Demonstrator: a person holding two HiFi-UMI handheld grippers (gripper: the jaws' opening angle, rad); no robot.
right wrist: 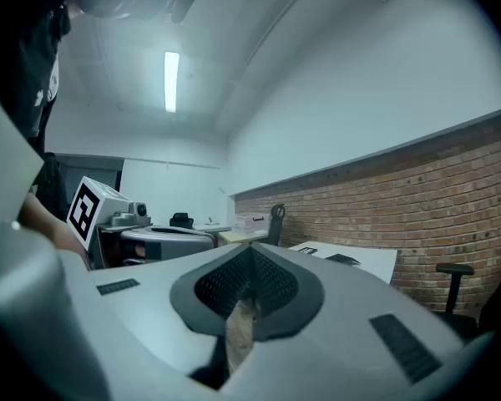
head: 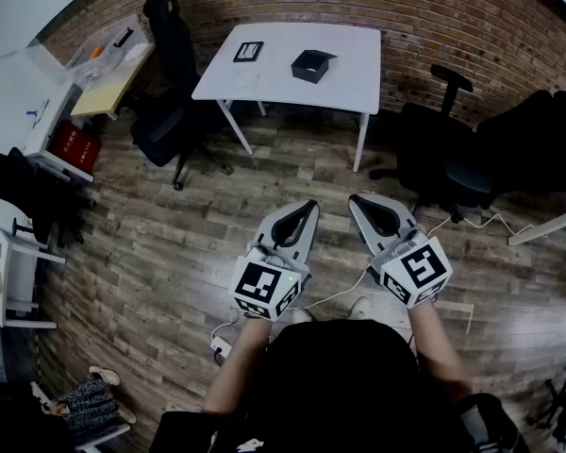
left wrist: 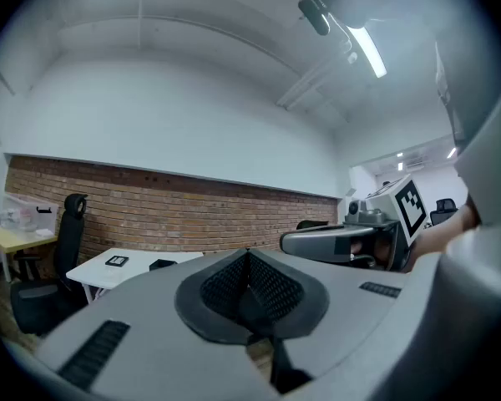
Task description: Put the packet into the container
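Packet (head: 248,52) flat rectangular, container (head: 312,65) square black box

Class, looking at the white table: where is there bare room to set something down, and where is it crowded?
The right end of the table, between the container and its edge, is bare. So is the near edge in front of it. The far left is busiest: the packet lies there, close to the container.

Head view steeply down, 2 gripper views level, all share distant table (head: 358,55)
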